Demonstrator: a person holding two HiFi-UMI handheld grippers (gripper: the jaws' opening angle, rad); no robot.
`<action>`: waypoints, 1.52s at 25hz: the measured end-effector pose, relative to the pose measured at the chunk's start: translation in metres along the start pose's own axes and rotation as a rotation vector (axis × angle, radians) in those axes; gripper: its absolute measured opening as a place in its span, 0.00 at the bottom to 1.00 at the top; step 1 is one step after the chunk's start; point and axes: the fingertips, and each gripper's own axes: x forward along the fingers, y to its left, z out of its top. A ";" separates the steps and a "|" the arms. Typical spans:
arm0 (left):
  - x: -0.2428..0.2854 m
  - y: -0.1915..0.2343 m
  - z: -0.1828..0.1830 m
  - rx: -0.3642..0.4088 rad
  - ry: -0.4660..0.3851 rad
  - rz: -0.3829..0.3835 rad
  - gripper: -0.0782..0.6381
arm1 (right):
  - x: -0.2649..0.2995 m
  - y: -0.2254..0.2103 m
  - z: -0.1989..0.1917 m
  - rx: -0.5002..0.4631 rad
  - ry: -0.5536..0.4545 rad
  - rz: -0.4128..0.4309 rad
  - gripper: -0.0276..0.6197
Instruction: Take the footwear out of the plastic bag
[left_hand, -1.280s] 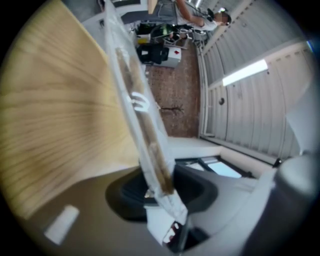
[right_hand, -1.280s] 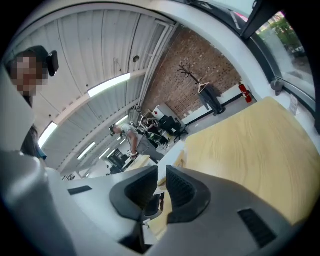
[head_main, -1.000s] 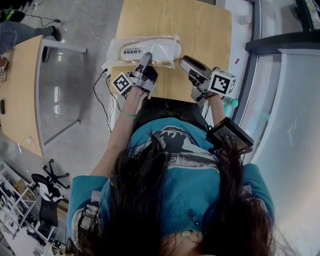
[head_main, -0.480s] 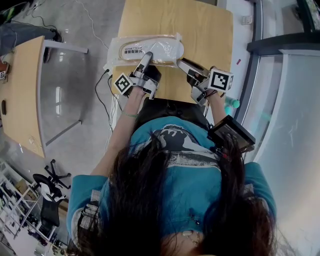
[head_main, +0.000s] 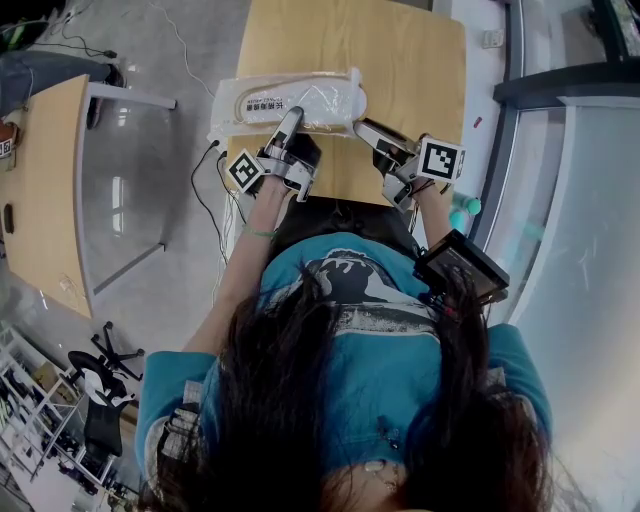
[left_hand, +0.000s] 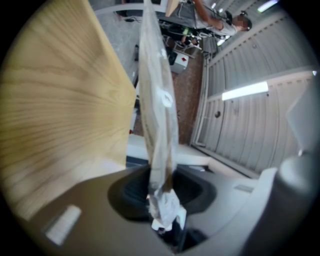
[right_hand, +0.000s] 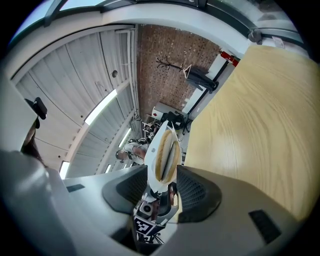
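Observation:
A clear plastic bag holding pale flat footwear with tan insoles lies crosswise over the near part of the wooden table. My left gripper meets the bag's near edge; in the left gripper view its jaws have just been closing and now pinch a bunched fold of the plastic bag, so the left gripper is shut on it. My right gripper is at the bag's right end. In the right gripper view the footwear stands edge-on between the pads, and the right gripper is closed on it through the plastic.
A second wooden table stands at the left across bare floor with trailing cables. A dark tablet-like device and a green bottle sit by the person's right arm. A glass partition runs along the right.
The right gripper has moved left to the bag's right end and rolled a little. The bag has shifted slightly left and away. The left gripper stays where it was.

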 end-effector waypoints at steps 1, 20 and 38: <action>-0.001 -0.001 0.000 -0.001 0.001 -0.002 0.27 | 0.000 0.002 0.001 -0.004 -0.005 0.009 0.30; 0.005 -0.002 -0.030 0.060 0.088 0.018 0.27 | -0.008 -0.003 0.010 -0.222 -0.018 -0.221 0.30; 0.012 -0.027 -0.038 -0.050 0.087 -0.127 0.27 | -0.005 0.039 0.031 -0.404 -0.048 -0.173 0.32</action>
